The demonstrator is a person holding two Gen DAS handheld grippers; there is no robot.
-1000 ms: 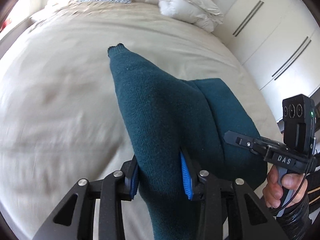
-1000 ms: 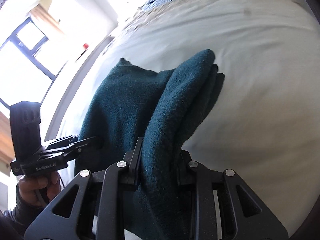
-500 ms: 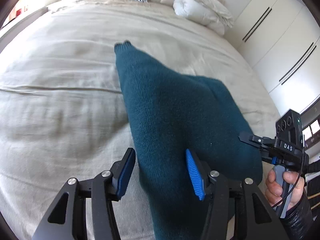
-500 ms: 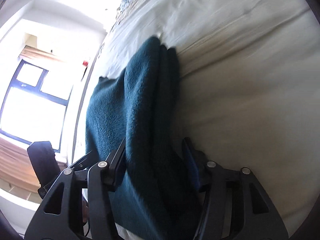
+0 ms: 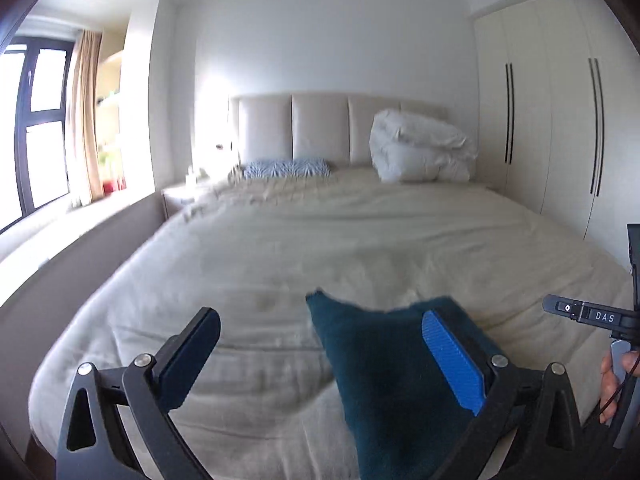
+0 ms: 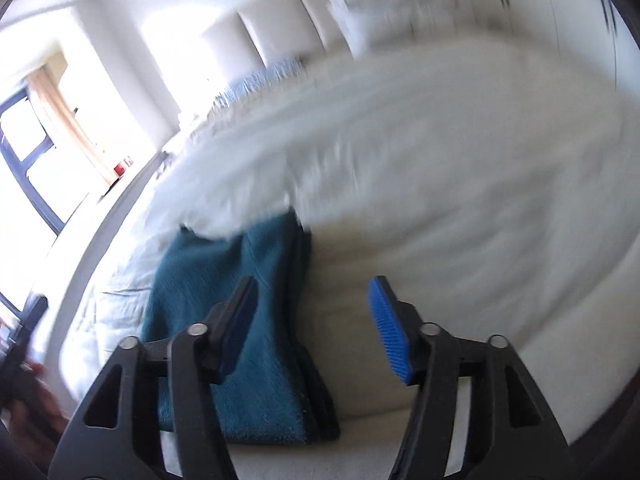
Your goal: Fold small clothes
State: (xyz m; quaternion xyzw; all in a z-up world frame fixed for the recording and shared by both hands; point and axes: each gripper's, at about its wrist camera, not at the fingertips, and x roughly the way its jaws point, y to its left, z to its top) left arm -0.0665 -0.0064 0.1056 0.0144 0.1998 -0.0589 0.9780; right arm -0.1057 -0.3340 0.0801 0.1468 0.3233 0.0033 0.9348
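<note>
The left wrist camera looked from the foot edge of the bed [image 5: 360, 232] toward the headboard [image 5: 320, 128], nearly level, over its own gripper's spread fingers [image 5: 452, 364]. The right wrist camera sat close above the same foot edge, tilted and pitched further down, its picture blurred. Both views shared the teal garment [image 5: 384, 380] [image 6: 240, 320], the bed's surface, the striped pillow [image 5: 286, 168] and the window [image 5: 40, 128].

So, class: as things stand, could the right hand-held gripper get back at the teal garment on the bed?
Probably yes: the right hand-held gripper is open and empty, and the teal garment lies flat just below it, nothing between.
</note>
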